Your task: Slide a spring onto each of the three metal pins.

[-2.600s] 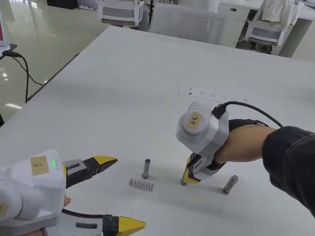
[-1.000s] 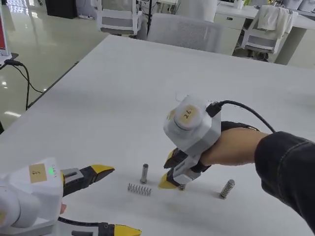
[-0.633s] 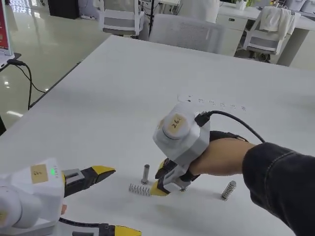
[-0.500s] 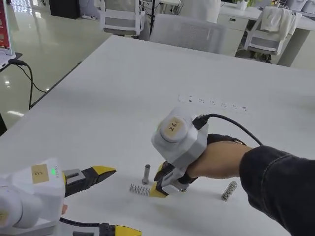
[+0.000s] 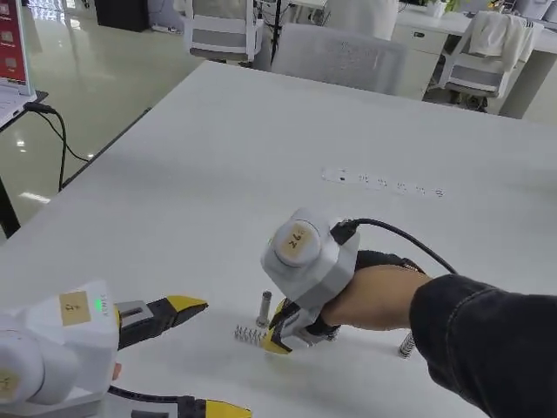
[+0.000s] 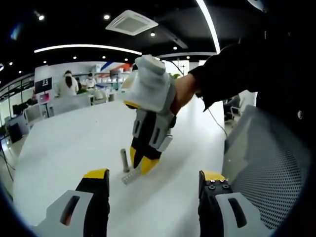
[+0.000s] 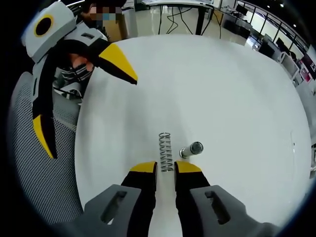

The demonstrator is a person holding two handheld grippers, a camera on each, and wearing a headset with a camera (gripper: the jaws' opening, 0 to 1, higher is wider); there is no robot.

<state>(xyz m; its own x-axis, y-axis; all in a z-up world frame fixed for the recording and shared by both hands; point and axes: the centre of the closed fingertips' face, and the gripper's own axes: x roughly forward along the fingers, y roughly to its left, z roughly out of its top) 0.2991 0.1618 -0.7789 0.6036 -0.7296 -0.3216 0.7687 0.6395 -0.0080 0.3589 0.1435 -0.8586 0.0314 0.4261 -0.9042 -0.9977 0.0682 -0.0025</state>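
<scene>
A loose spring point(image 5: 247, 333) lies flat on the white table point(image 5: 261, 157), just in front of a bare upright metal pin point(image 5: 264, 307). My right gripper point(image 5: 278, 329) is down at the spring's right end. Its own view shows the jaws drawn in narrow, one on each side of the spring point(image 7: 165, 150), with the pin point(image 7: 191, 149) just to the right. A second spring point(image 5: 406, 344) stands upright on a pin, half hidden by the sleeve. My left gripper point(image 6: 154, 177) hovers open and holds nothing, facing the pin point(image 6: 124, 159), the spring point(image 6: 129, 177) and the right gripper point(image 6: 143, 163).
A white power strip point(image 5: 383, 183) lies flat further back on the table. Office chairs point(image 5: 218, 30) and desks stand past the far edge. The table's left edge point(image 5: 96, 157) drops to a floor with a black cable point(image 5: 57, 139).
My right gripper has moved left from the middle of the row to the lying spring, and its jaws have narrowed around the spring's end. The left gripper has stayed put.
</scene>
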